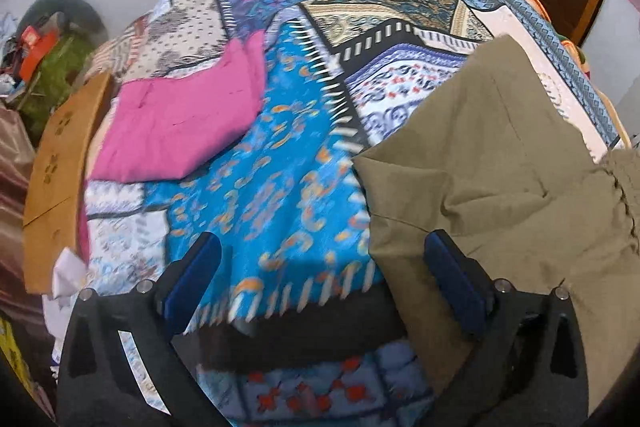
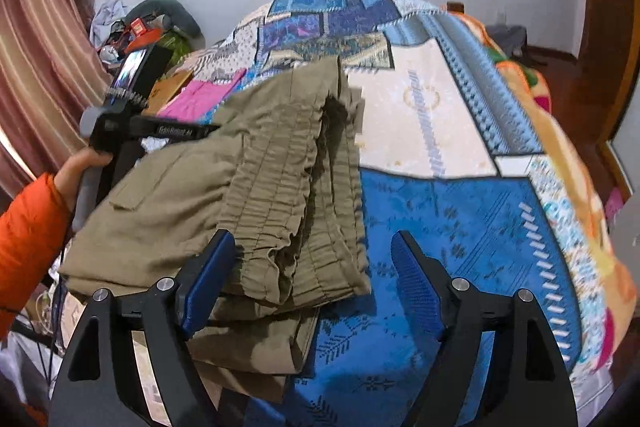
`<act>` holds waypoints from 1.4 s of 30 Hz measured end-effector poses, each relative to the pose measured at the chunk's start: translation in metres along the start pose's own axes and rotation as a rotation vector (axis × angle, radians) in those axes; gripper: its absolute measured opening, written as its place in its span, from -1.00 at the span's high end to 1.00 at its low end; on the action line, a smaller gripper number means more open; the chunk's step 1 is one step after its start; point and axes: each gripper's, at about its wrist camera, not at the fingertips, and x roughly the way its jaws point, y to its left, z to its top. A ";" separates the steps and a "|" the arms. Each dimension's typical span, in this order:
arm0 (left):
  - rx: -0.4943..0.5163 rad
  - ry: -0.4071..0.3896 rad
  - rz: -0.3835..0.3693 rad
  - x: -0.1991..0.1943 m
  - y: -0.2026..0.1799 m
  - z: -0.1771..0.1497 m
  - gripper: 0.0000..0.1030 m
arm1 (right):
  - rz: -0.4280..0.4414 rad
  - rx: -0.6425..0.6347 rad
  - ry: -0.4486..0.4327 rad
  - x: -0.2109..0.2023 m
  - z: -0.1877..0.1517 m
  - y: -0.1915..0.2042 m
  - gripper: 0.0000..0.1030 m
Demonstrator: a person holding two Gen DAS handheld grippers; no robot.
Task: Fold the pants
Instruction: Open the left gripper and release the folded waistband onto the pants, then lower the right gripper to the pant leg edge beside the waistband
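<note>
We see the folded olive pants [image 2: 256, 179] on the bed [image 2: 460, 211]. Our right gripper [image 2: 312, 267] gapes above their waistband; our left gripper [image 1: 320, 267] gapes, clamping nothing.

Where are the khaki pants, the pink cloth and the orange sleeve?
Khaki pants [image 2: 256, 163]: right wrist view, gathered waistband.
Pink cloth [image 1: 176, 119]: left wrist view, its middle.
Orange sleeve [image 2: 28, 239]: right wrist view, forearm.

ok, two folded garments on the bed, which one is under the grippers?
The olive-green pants, folded with the gathered waistband on top, lying at both open grippers. The pink garment lies apart, farther up the patchwork bedspread.
</note>
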 end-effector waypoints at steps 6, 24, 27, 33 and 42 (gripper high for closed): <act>0.014 -0.040 0.131 -0.027 0.007 -0.034 -1.00 | 0.009 0.027 -0.031 -0.020 -0.001 0.000 -0.53; -0.114 -0.025 -0.011 -0.085 0.044 -0.137 -1.00 | 0.063 -0.041 0.055 -0.007 -0.031 0.031 -0.52; -0.094 -0.047 0.039 -0.089 0.049 -0.140 -1.00 | 0.041 -0.013 0.070 0.003 -0.031 0.022 -0.52; -0.122 -0.034 0.011 -0.086 0.061 -0.149 -1.00 | -0.044 -0.023 0.049 0.009 -0.029 0.009 -0.51; -0.086 -0.089 -0.024 -0.109 0.054 -0.130 -0.79 | -0.066 -0.021 0.054 0.007 -0.014 -0.007 -0.14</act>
